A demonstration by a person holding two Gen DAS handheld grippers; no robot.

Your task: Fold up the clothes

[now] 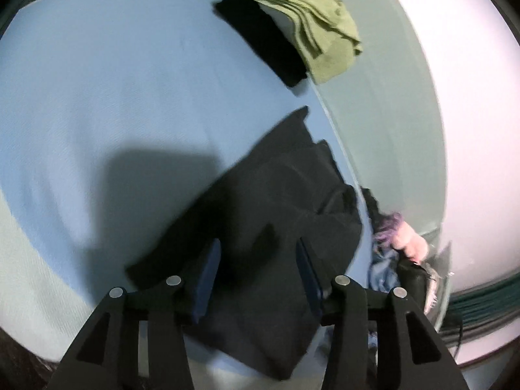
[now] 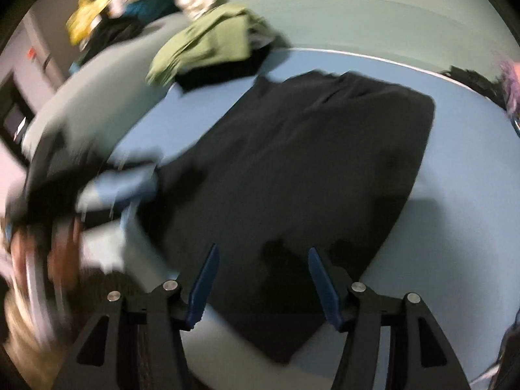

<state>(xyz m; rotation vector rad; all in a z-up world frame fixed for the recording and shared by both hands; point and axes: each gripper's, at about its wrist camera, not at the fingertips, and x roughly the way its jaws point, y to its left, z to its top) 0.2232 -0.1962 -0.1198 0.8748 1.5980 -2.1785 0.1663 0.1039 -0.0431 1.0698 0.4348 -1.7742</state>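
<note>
black folded cloth garment (image 2: 292, 169) lies flat on the light blue fabric-covered table (image 1: 113, 104). left gripper (image 1: 256, 260) hangs over its near edge, blue pads apart, nothing pinched. right gripper (image 2: 263, 269) hovers above the same cloth, jaws spread and empty. a folded olive green garment (image 1: 312, 22) rests on another black folded piece (image 1: 263, 42) at the far edge.

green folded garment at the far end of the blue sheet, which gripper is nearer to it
No clear winner. The green garment lies far ahead of both: up and right of the open left gripper, up and left of the open right gripper. Both hang over the black garment.
</note>
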